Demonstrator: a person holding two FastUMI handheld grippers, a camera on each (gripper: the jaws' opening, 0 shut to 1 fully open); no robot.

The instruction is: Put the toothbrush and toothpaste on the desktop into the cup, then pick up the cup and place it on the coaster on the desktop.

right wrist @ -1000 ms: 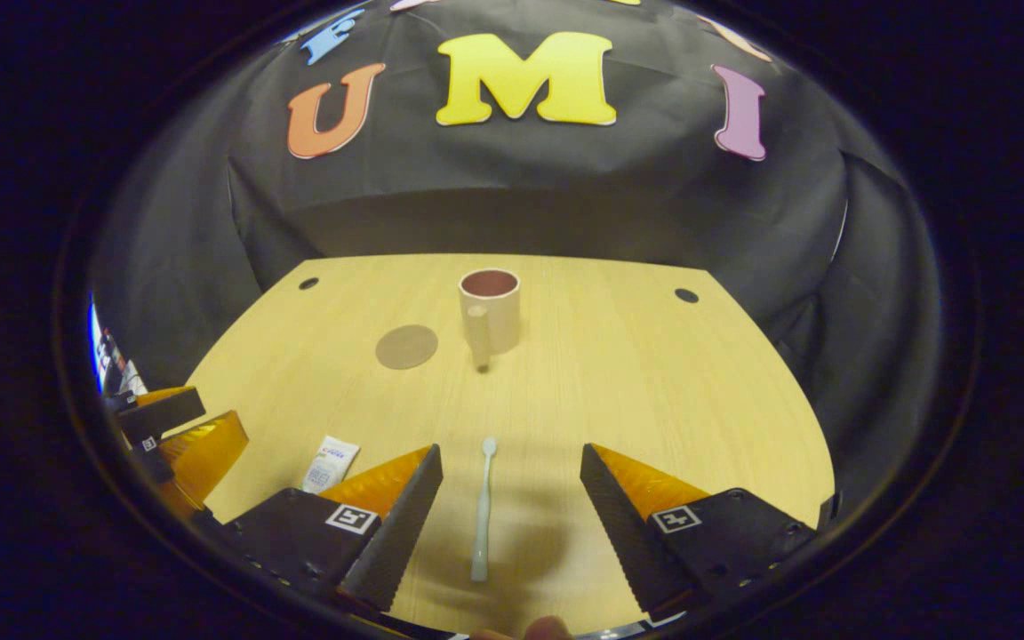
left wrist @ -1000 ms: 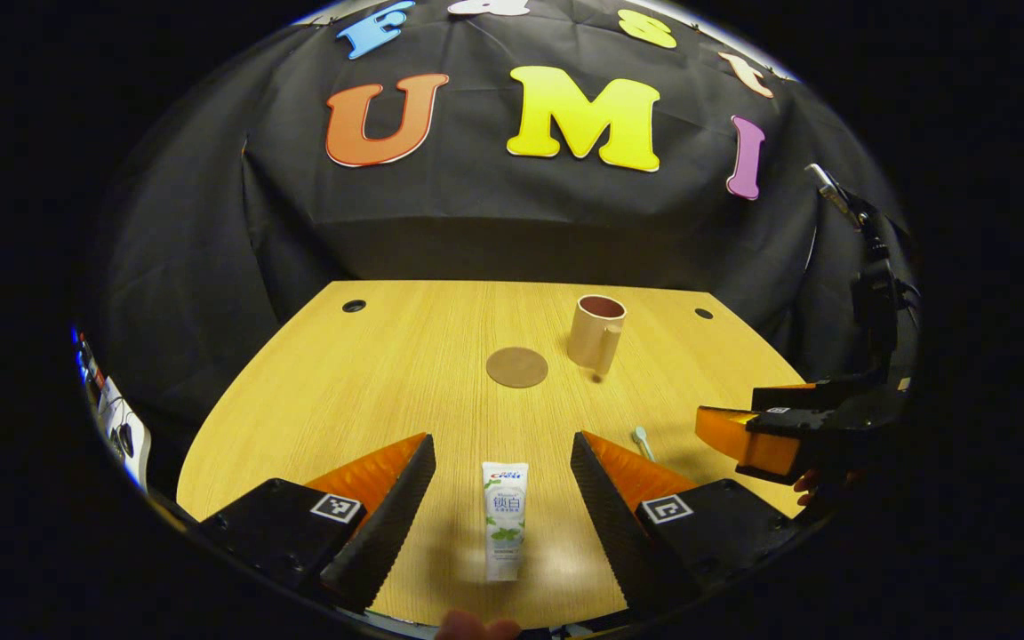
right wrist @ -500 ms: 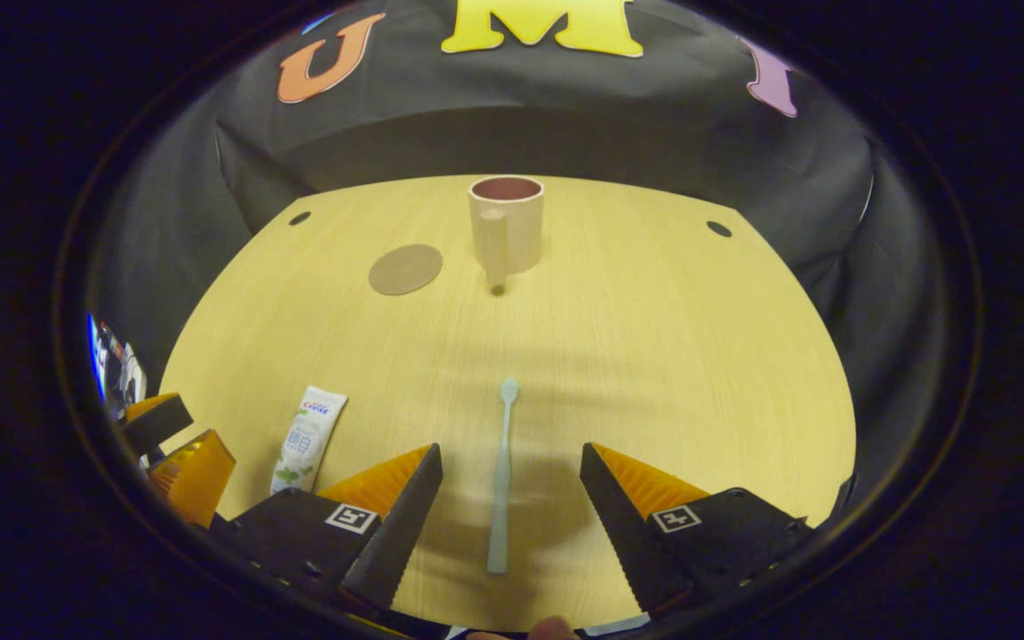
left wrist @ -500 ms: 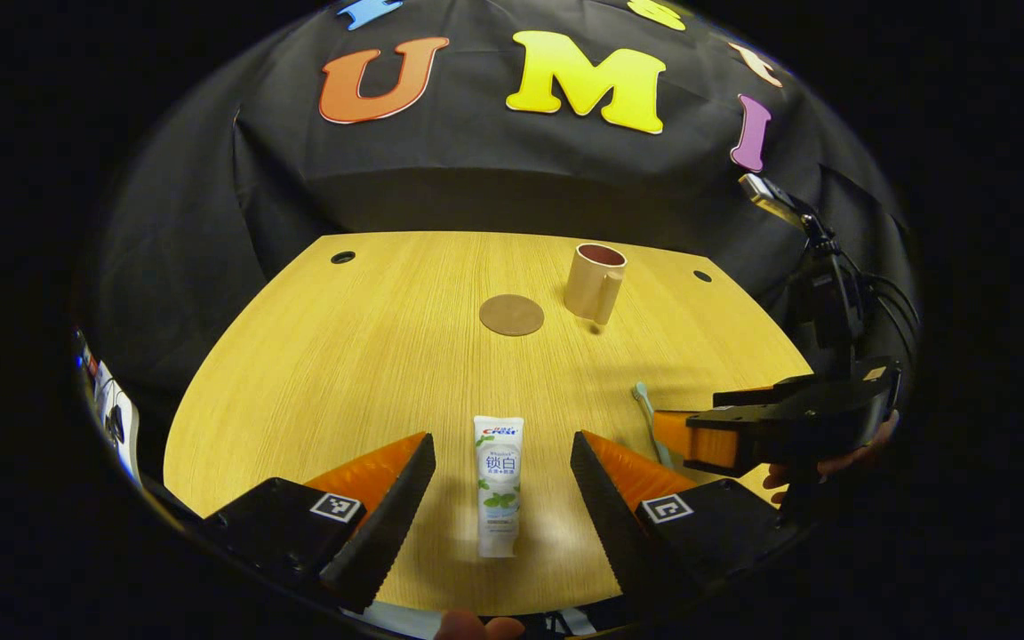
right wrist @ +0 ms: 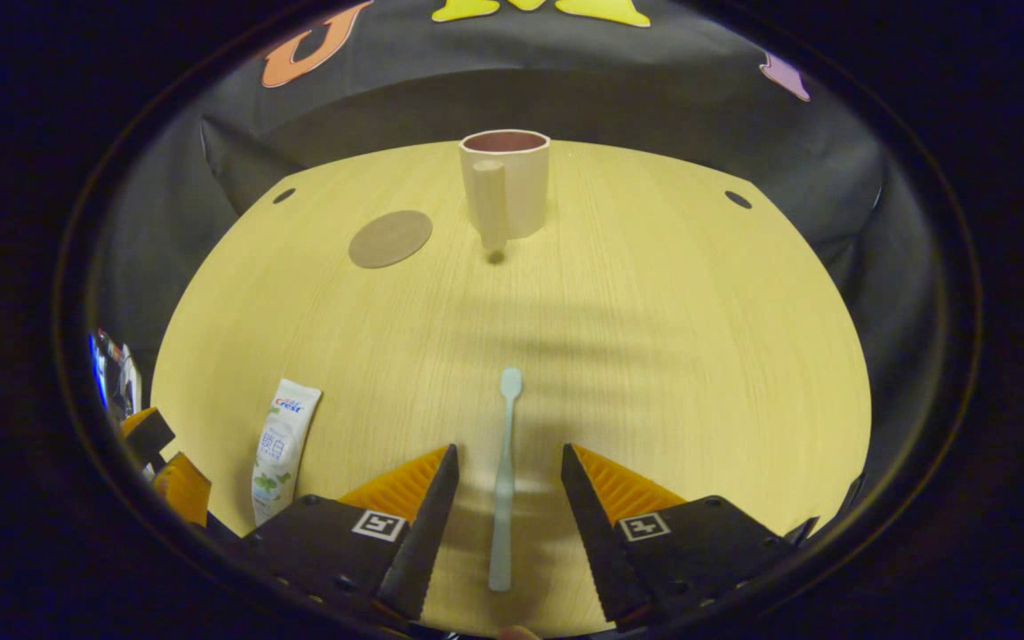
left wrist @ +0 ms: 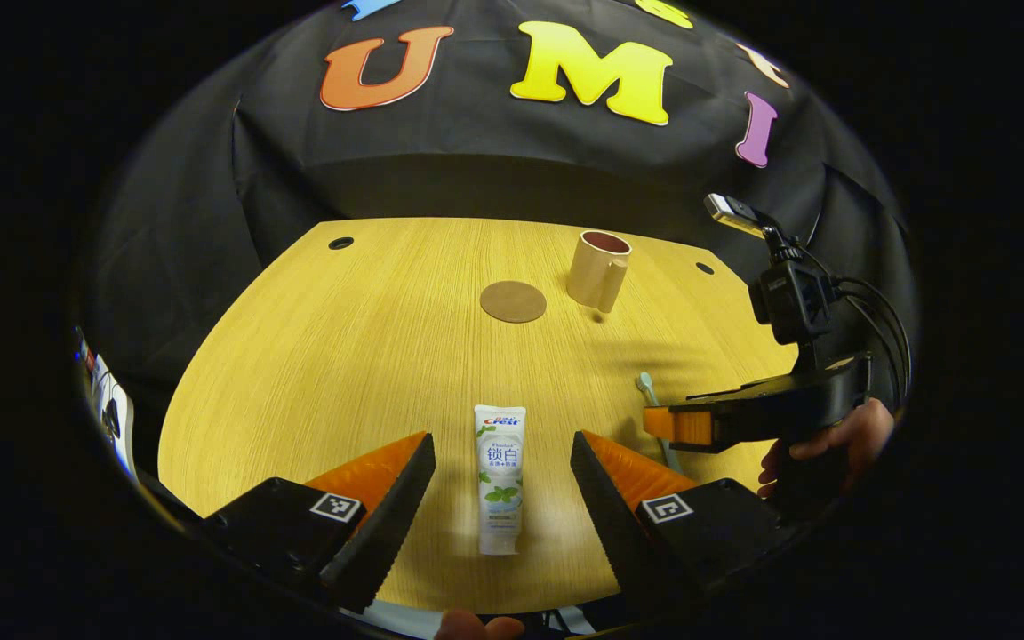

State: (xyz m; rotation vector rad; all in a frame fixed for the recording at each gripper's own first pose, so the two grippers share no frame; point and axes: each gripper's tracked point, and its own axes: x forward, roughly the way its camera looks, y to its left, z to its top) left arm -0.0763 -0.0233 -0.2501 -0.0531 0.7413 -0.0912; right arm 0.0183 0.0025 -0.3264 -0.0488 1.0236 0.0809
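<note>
step: both pickups are being set up; nothing is gripped yet, nothing is in the cup.
left gripper [left wrist: 501,462]: jaws wide apart, straddling the toothpaste [left wrist: 500,477] with a clear gap on each side; no contact is seen.
right gripper [right wrist: 503,476]: jaws part-way closed around the toothbrush [right wrist: 503,484], gaps narrow on both sides, handle not yet pinched as far as can be judged.
toothpaste location: flat on the desktop [left wrist: 370,329] near its front edge, lengthwise between the left fingers, cap end nearest the camera.
toothbrush location: flat on the desktop, head pointing toward the cup [right wrist: 505,185], handle running back between the right fingers.
cup location: upright at the far side, handle facing the right gripper view, well apart from both tools.
coaster [right wrist: 390,238] location: bare, just beside the cup on its left as seen from the right gripper view.
grip advice, toothbrush: the handle is thin and lies flat, so the fingertips are best kept low to the wood and centred before closing; an off-centre close is likely to roll it or flick it aside.
grip advice, toothpaste: the tube is soft; it is best taken across its width near mid-body with moderate force, so that it is not creased and hangs straight for the drop into the cup.
risk: the cup opening is narrow; two tools arriving together are likely to clash, so one insertion at a time is advised.
count: toothpaste 1, toothbrush 1, cup 1, coaster 1, grippers 2.
</note>
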